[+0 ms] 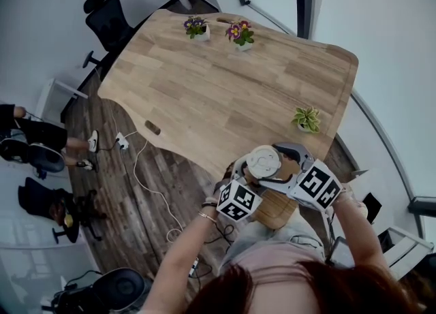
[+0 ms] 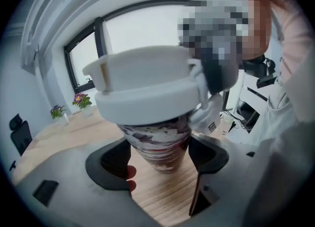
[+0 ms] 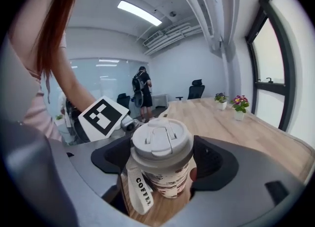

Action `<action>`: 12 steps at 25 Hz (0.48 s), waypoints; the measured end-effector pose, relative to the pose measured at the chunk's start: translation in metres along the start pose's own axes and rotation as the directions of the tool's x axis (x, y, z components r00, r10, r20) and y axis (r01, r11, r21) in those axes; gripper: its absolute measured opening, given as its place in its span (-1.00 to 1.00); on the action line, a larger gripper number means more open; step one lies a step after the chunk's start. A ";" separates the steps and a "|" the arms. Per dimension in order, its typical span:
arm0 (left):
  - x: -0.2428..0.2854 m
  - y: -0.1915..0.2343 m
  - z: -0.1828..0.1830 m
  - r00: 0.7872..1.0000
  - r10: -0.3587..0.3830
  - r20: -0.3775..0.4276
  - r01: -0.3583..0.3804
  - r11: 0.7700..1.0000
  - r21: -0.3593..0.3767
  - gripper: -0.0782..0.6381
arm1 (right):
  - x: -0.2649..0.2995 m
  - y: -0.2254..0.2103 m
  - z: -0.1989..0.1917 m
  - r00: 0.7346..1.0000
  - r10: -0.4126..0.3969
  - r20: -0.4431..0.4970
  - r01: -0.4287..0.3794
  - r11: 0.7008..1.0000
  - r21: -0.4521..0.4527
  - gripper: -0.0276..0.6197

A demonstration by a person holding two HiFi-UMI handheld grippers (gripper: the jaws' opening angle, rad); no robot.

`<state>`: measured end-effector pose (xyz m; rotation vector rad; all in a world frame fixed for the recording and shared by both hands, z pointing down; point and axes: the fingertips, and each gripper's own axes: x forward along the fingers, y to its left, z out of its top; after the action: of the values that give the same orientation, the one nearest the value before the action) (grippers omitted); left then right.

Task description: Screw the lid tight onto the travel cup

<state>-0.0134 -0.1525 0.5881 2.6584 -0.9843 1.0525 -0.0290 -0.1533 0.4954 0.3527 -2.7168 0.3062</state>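
L gripper (image 2: 158, 158) clamps the brown-and-white patterned travel cup (image 2: 158, 145) low down. R gripper (image 3: 160, 158) squeezes its round white plastic lid (image 3: 161, 141). Cup's at the near edge of the light wood table (image 1: 218, 88).

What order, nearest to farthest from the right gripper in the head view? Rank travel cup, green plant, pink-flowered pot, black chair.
1. travel cup, between the right gripper's jaws.
2. green plant, table right edge.
3. pink-flowered pot, far end.
4. black chair, far left.
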 end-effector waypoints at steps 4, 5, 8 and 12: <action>-0.002 0.005 -0.001 0.991 0.130 -0.016 -0.131 0.988 -0.085 0.20 | 0.002 -0.002 0.002 0.985 -0.155 0.071 0.152 0.987 0.046 0.27; -0.002 0.006 -0.002 0.990 0.142 -0.019 -0.143 0.985 -0.094 0.20 | 0.002 -0.002 0.002 0.984 -0.165 0.074 0.162 0.986 0.048 0.27; -0.002 0.004 -0.003 0.994 0.105 -0.013 -0.106 0.991 -0.078 0.20 | 0.001 0.001 0.000 0.992 -0.113 0.046 0.112 0.993 0.038 0.27; -0.007 -0.004 -0.007 0.999 -0.037 -0.001 0.037 0.999 0.028 0.20 | -0.005 0.008 -0.001 0.999 0.043 -0.021 -0.043 0.999 0.001 0.27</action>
<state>-0.0183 -0.1432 0.5894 2.6875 -0.9232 1.0673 -0.0268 -0.1445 0.4932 0.2897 -2.7066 0.3204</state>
